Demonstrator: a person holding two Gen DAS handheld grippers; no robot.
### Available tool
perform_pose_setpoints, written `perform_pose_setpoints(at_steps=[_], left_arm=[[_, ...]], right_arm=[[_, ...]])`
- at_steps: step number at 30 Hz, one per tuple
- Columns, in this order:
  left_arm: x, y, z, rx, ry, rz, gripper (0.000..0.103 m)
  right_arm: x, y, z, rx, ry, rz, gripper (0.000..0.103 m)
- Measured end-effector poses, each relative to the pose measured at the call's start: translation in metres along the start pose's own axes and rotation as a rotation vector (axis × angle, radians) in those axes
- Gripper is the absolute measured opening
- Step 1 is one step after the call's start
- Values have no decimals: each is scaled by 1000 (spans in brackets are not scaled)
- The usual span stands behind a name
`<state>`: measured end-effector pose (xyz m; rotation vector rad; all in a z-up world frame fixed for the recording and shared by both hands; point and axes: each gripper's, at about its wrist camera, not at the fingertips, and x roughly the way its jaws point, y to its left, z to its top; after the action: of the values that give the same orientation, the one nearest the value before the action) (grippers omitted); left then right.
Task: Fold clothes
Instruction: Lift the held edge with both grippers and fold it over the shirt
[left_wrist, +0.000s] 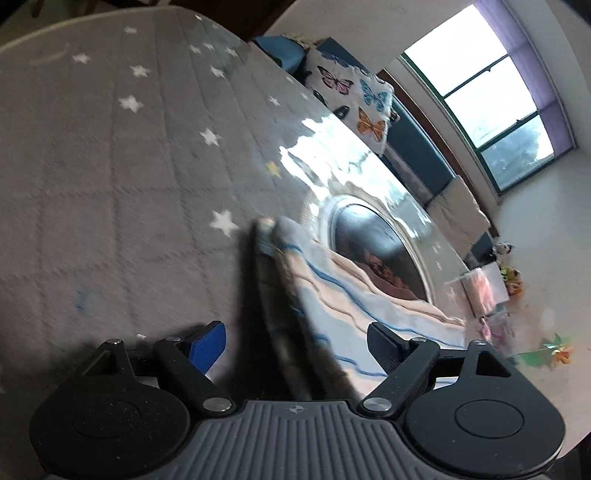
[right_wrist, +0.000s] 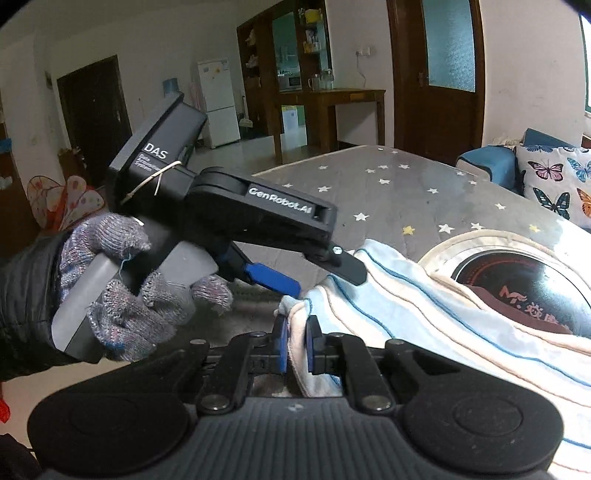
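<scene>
item: pale blue, cream and white striped soft cloth garment (right_wrist: 424, 306), lying rumpled on the grey quilted star-printed table cover (right_wrist: 388, 188), one part draping over the round dark glass cooktop disc with a cream ring (right_wrist: 517, 273) set into the table. it is looking light, limp and thick like fleece or towelling; likely sagging wherever unsupported and unlikely to slip once pinched. not fragile. best hold, as a judgement: the hemmed edges and corners, where layers are bunching into a firm ridge.

right gripper (right_wrist: 297, 349): jaws pressing nearly together, pinching a bunched corner of the garment between the blue pad and the black pad at the near edge of the table.

left gripper (right_wrist: 314, 275): held by a hand in a grey knitted glove (right_wrist: 122, 288) with a dark sleeve; jaws standing spread wide, blue pad and black pad hovering just over the neighbouring edge of the garment. in the left wrist view the left gripper (left_wrist: 295, 343) is showing a fold of cloth running up between the open fingers; whether a pad is touching it cannot be told through the blur. nothing gripped.

surroundings: butterfly-print cushion (right_wrist: 557, 184) sitting on a blue sofa beyond the table.
</scene>
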<state>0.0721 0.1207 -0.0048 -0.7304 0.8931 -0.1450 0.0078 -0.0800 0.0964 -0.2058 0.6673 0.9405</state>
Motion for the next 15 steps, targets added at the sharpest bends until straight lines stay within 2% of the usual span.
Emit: perform_pose_setpoints(at_steps=[1,3,5,11,15], left_arm=[[3,-2,-1,0,7,-6,71],[9,-3,-2,-14,33,-28,40],[13,-4,-5,-22,47,-33,18],[7,-5,-8,-6,27,-9,11],[1,-4,-11,3,15,1,9]], right_arm=[[0,0,-1,1,-2,2,9],[-2,-1,-3,1,-6,8,9],[-3,-1,-5,1,-7,12,9],[-14,-24,-11,57,-22,22,18],[-6,-51,-13,90,-9,-65,19]])
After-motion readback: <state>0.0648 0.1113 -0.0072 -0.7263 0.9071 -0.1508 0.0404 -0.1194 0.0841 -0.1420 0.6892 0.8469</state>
